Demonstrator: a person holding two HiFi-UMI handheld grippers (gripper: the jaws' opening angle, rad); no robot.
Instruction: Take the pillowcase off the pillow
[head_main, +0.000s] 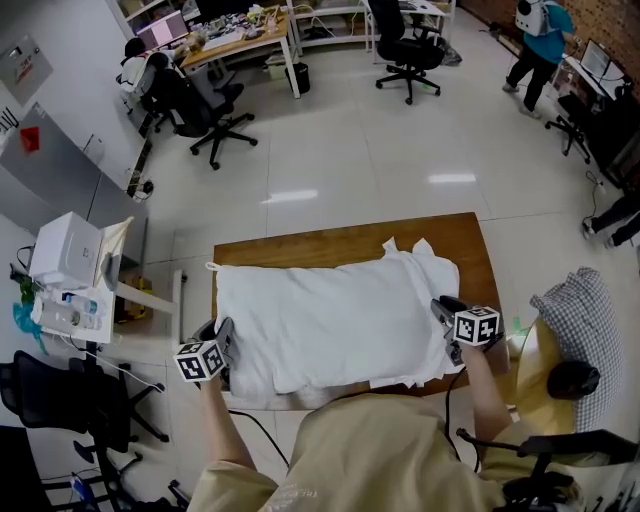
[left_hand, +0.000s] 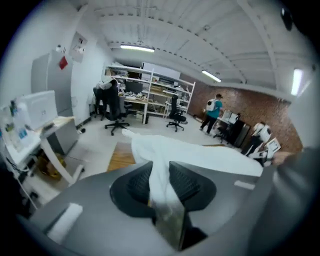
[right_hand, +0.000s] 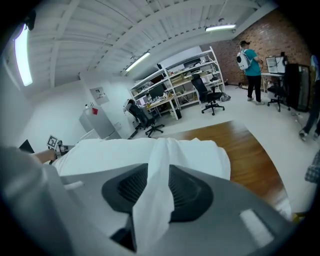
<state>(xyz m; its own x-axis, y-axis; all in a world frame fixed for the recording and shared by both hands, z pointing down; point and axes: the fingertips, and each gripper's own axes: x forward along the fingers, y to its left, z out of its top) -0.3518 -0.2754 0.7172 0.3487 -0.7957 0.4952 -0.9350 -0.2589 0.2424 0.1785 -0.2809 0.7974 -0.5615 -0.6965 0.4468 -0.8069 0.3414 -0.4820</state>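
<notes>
Pillowcase (head_main: 330, 320) — still on the pillow, flat on wooden table (head_main: 300, 245). Left gripper (head_main: 224, 338) at its 8 o'clock corner, right gripper (head_main: 441, 311) at 3 o'clock, each pinching a cloth fold. Step: grasp taken, stripping not begun. Next — probably lift, working the pillow out.

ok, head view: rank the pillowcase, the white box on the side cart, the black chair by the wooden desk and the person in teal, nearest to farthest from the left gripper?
From the left gripper:
1. pillowcase, pinched between its jaws.
2. white box, off to the left.
3. black chair, upper left.
4. person, far upper right.
</notes>
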